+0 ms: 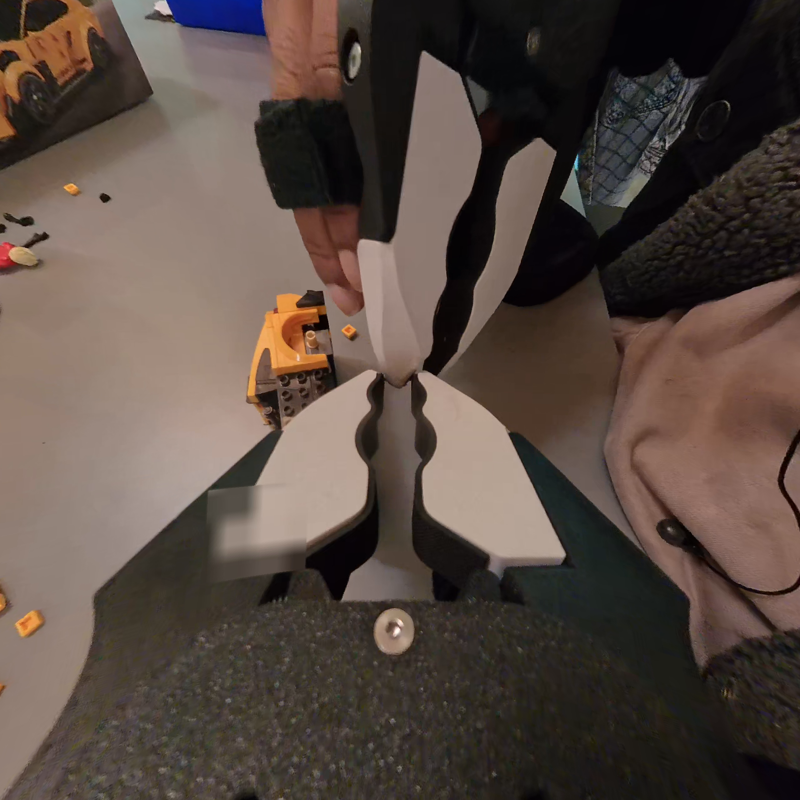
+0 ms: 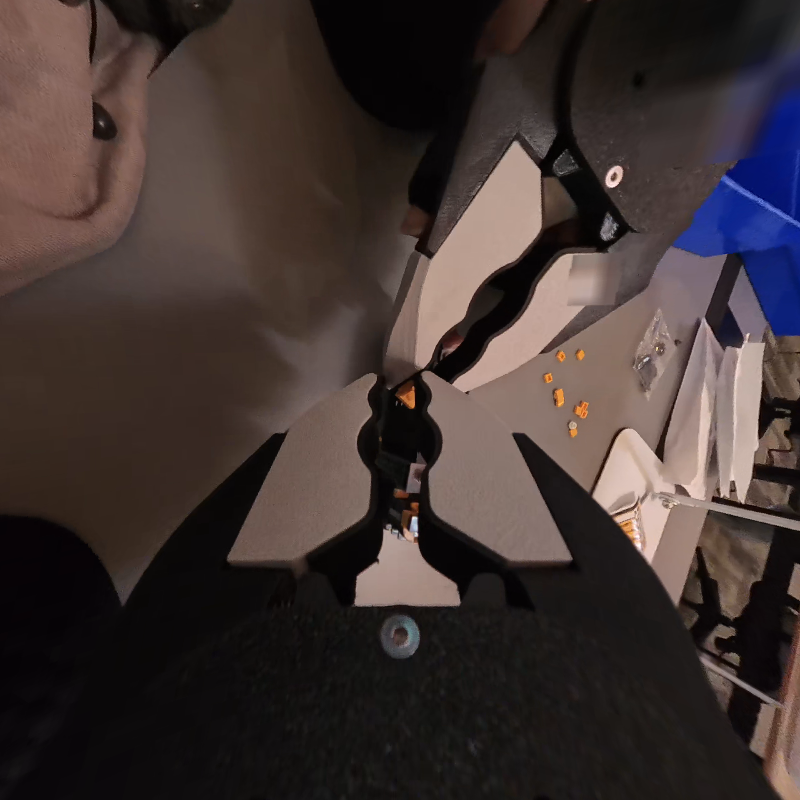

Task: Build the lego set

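Left wrist view has the two tools meeting nose to nose just right of the half-built orange brick model [image 1: 290,359], which sits on the grey table [image 1: 151,346]. The left gripper [image 1: 396,383] reaches in from the near side with a narrow gap showing between its fingers. The right gripper [image 1: 415,372] comes steeply down from the far side, held by a hand [image 1: 329,259] in a fingerless black glove, and its pale tip pokes into that gap. A loose orange stud [image 1: 349,331] lies on the table between the model and the tips.

Over in the right wrist view, a small orange piece [image 2: 408,396] sits at the very tips, directly above the model, which shows through the gap. It rests against one right finger, with dark space on its other side, so the right jaws look parted, not clamped. The left tips end right at the piece's far edge and seem to pinch it, though I can't be sure. The two tools' long axes cross at an angle.
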### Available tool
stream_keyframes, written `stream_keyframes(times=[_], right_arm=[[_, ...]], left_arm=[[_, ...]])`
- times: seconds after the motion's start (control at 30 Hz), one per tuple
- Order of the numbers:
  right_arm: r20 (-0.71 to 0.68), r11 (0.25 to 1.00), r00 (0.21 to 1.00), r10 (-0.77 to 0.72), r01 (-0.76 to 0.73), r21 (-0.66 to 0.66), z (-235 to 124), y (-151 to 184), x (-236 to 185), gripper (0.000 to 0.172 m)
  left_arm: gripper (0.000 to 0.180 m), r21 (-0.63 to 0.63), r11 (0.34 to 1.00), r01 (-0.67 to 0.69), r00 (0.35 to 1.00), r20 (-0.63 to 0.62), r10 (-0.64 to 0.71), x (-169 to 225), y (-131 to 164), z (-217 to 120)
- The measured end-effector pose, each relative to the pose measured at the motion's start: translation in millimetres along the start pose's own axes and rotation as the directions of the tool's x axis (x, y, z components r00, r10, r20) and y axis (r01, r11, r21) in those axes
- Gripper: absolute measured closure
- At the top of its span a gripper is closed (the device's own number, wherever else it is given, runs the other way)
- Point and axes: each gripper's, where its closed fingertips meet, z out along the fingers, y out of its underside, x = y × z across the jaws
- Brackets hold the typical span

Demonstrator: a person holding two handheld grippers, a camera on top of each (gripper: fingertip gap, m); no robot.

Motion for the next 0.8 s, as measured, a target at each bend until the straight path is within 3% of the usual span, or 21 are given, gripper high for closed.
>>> stream_keyframes(times=[0.23,0.37,0.53,0.67,0.8], right_arm=[[-0.01,0.995,0.999,0.05,-0.049,0.082,-6.5,1.2,8.6,0.165],[-0.013,0.99,0.995,0.094,-0.092,0.103,-7.4,13.0,17.5,0.165],[-0.001,0.994,0.997,0.074,-0.074,0.082,1.3,29.0,22.7,0.165],[0.041,0.997,0.999,0.037,-0.039,0.06,7.3,34.0,20.1,0.165],[0.065,0.998,0.998,0.021,-0.024,0.05,9.8,36.9,19.0,0.165]], left_arm=[[0.16,0.07,0.997,0.039,0.999,-0.034,-0.037,-3.7,-4.5,-9.9],[0.163,0.1,0.993,0.057,0.998,0.006,-0.058,-15.6,-5.2,-16.4],[0.15,0.025,0.999,0.022,0.988,0.149,-0.026,-38.2,11.7,-12.8],[0.131,-0.041,0.999,0.012,0.983,0.185,-0.004,-43.1,24.4,-2.7],[0.134,-0.084,0.996,0.015,0.985,0.172,0.0,-43.0,34.5,3.6]])
